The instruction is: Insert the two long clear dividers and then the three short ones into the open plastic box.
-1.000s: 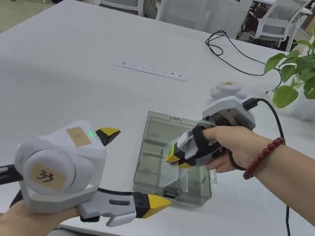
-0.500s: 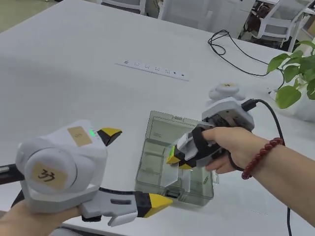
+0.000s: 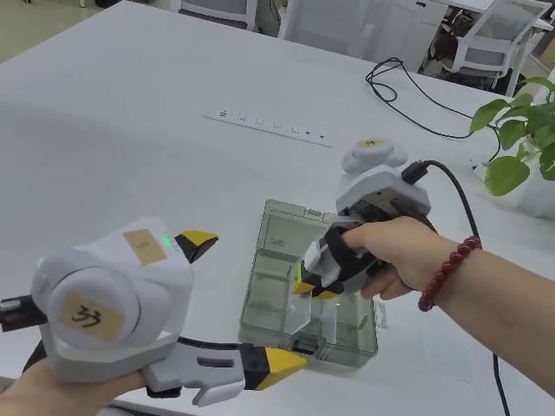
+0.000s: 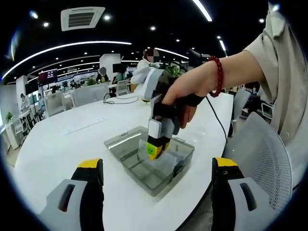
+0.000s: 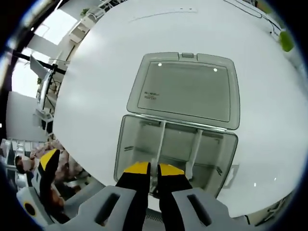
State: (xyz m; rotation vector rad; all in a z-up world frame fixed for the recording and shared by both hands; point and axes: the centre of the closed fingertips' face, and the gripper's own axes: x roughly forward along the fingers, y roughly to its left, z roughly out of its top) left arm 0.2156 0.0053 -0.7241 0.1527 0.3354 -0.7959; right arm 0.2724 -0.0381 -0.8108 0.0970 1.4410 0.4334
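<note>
Two dividers (image 5: 161,144) look seated in box (image 5: 121,149); right tongs (image 5: 153,168) clamp another clear divider (image 3: 299,319) inside, left tongs (image 4: 156,164) gape empty.

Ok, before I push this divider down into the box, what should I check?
1. The lid is open and lies flat behind the plastic box: ok.
2. The jaws of the right gripper are shut on the held divider: ok.
3. The held divider is lined up with its slots: cannot tell, the jaws cover its top edge.
4. The two standing dividers are upright in the plastic box: ok.
5. The left gripper is open and apart from the plastic box: ok.
</note>
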